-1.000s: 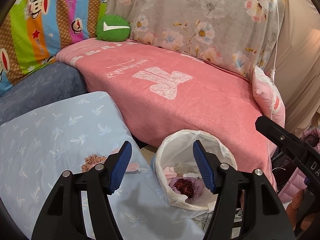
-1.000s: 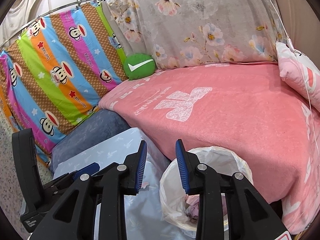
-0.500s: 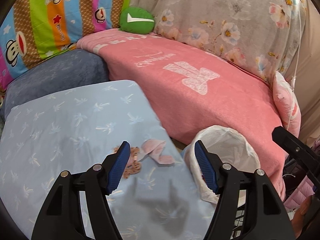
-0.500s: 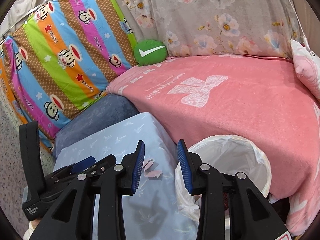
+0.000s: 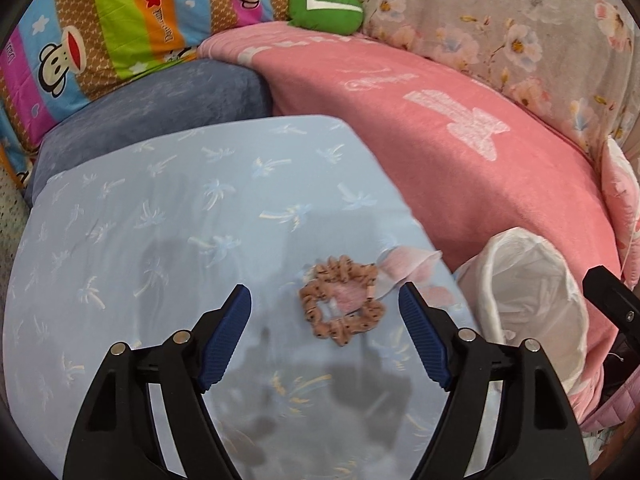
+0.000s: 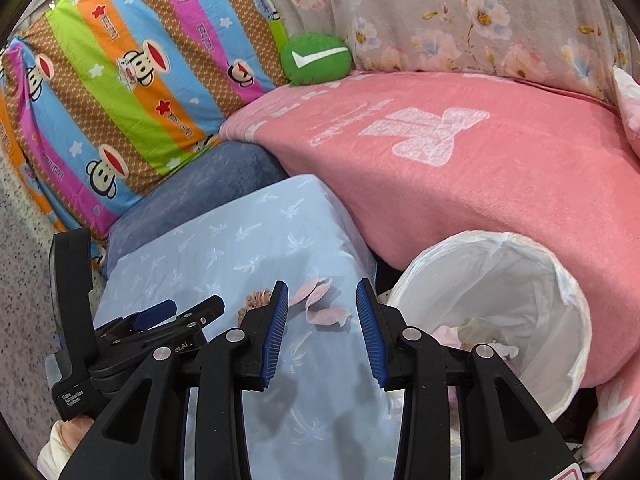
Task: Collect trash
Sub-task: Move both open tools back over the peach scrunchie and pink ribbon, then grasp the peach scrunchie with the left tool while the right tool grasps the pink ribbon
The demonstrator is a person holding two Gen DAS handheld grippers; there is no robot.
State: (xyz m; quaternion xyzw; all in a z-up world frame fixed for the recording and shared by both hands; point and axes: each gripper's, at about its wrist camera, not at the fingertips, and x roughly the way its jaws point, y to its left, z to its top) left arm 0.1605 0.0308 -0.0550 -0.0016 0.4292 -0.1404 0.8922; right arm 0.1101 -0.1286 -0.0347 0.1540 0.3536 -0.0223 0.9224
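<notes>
A brown spotted scrunchie [image 5: 342, 302] lies on the light blue cloth-covered surface [image 5: 180, 208], with pink petal-like scraps [image 5: 408, 262] beside it. My left gripper [image 5: 325, 320] is open and empty, hovering just above the scrunchie, which lies between the fingers. A bin with a white bag [image 5: 532, 304] stands to the right. In the right wrist view my right gripper [image 6: 322, 312] is open and empty above the pink scraps [image 6: 326, 314], the scrunchie [image 6: 252, 300] is partly hidden behind its left finger, and the bin [image 6: 500, 280] holds some trash.
A pink blanket [image 5: 460, 140] covers the bed behind. A green round cushion [image 5: 324, 8], a striped monkey-print cover [image 5: 100, 32], a blue-grey cushion [image 5: 160, 104] and a floral cover [image 5: 520, 20] lie around it. The left gripper's body [image 6: 132, 328] shows at the lower left of the right wrist view.
Both grippers have swung left, away from the bin and over the blue surface. The scrunchie and pink scraps have come between the left fingers. The right gripper has opened wider.
</notes>
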